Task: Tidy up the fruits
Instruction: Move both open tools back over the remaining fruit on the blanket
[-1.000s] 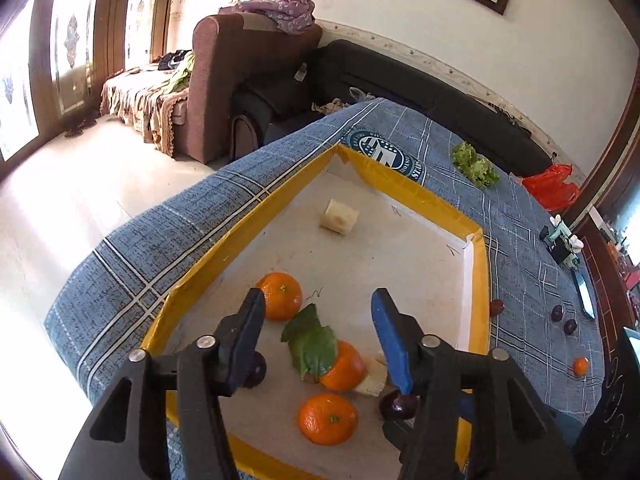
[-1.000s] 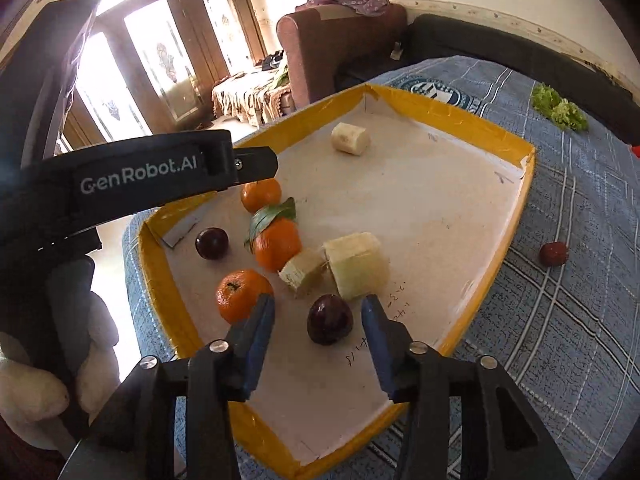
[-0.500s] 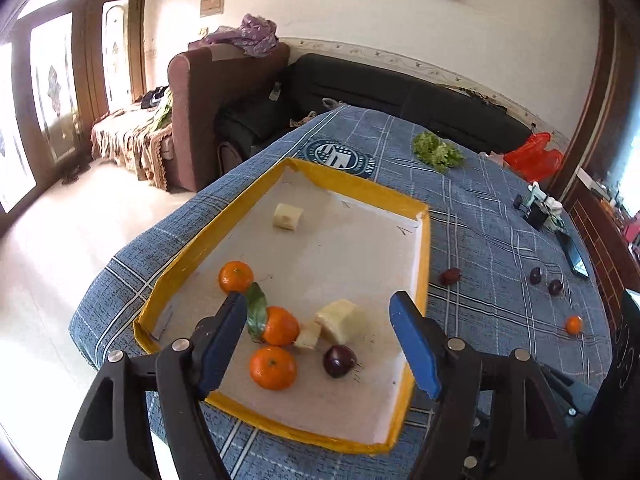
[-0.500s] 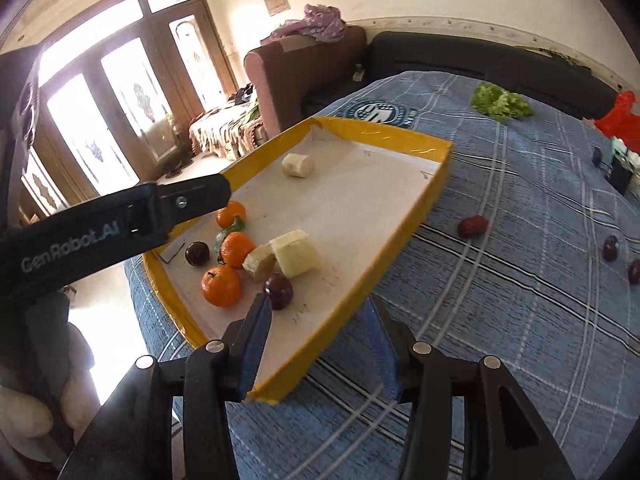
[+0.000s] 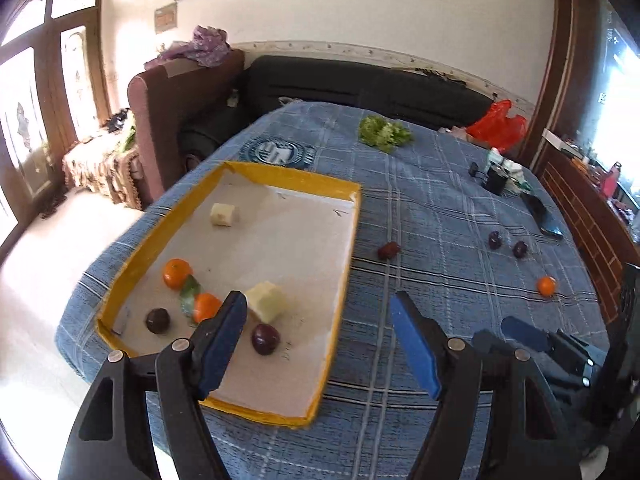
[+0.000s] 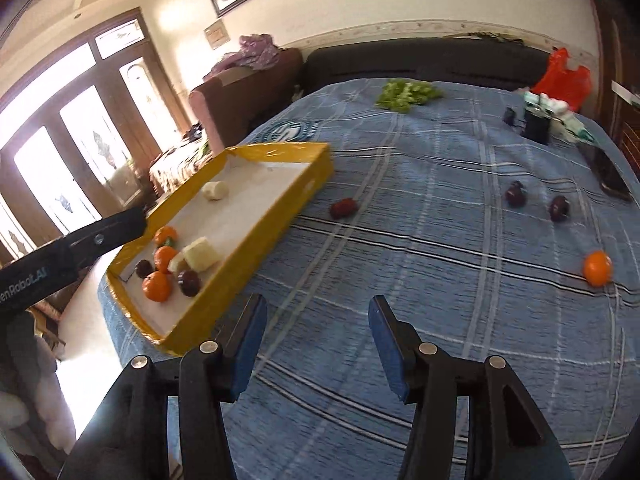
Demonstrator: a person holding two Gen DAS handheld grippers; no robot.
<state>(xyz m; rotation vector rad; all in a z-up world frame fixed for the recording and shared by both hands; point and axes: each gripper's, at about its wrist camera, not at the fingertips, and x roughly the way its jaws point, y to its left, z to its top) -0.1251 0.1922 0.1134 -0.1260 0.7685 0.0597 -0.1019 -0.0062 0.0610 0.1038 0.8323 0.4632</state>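
A yellow-rimmed tray holds oranges, two dark plums and pale fruit chunks. On the blue checked cloth to its right lie a reddish fruit, two dark plums and a small orange. My left gripper hangs open above the tray's near right corner, holding nothing. My right gripper is over bare cloth just right of the tray. Its jaws are opening with nothing between them. The loose orange lies far to its right.
Lettuce, a red bag, a small black box and a phone sit at the table's far and right side. A dark sofa and a brown armchair stand behind. The table drops off left of the tray.
Both grippers have pulled back from the tray and swung right over the cloth. The left jaws have widened. The plum that lay between the right fingers stays in the tray.
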